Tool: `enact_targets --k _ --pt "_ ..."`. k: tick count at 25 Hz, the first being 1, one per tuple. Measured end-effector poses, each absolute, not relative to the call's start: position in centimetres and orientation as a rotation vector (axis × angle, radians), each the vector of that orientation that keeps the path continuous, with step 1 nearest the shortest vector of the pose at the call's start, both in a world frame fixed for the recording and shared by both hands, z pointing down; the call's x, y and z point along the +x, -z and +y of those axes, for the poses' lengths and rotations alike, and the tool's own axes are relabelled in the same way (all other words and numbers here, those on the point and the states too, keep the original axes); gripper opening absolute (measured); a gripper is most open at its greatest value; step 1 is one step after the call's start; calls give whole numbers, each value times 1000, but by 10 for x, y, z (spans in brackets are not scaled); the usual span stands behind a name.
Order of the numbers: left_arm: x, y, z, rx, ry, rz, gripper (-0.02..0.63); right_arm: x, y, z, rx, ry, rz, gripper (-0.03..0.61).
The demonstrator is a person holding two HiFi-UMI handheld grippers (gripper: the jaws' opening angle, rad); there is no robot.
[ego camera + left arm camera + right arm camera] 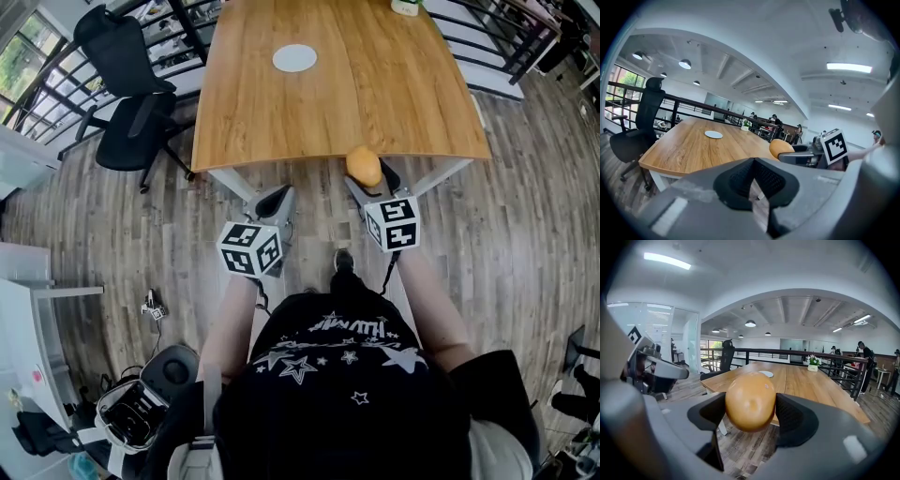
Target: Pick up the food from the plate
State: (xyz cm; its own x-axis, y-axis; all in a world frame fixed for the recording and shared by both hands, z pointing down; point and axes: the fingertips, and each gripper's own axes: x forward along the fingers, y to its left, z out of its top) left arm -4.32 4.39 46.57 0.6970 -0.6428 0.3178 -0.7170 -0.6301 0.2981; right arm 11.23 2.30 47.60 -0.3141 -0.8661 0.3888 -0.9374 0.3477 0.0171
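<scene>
1. Step in hand (my judgement): the pick-up itself looks complete. The plate [294, 58] lies bare at 12 o'clock, far up the table [281, 122], and the food [750, 401] is off it, in my right gripper [750, 417].
2. Place of the food: at about 1 o'clock from my body in the head view, in the air at the table's near edge and well apart from the plate. The right gripper view shows floorboards beneath it and the tabletop ahead.
3. Right fingers [794, 416]: set wide apart and clamped on the food, one dark pad pressing each flank at 3 and 9 o'clock. The food is a smooth, rounded, orange-brown piece (I cannot tell what kind), and it bulges above and below the pads.
4. Left gripper [752, 180]: fingers together, pad against pad, with nothing between them. It hangs idle at 9 o'clock of the right gripper, just short of the table edge.
5. Next move, as I judge it: an even squeeze and a level carry. The task names no place to set the food down.
6. Risk: the skin looks slick and the shape is curved, so a loosened or tilted grip could let the food roll out toward the floor.
</scene>
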Motion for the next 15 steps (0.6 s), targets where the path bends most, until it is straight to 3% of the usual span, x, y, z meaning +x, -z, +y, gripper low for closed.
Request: enact_targets --k 15 --pt "-65 -472 106 2508 -245 -1025 2 96 -482 95 1654 -356 -2270 333"
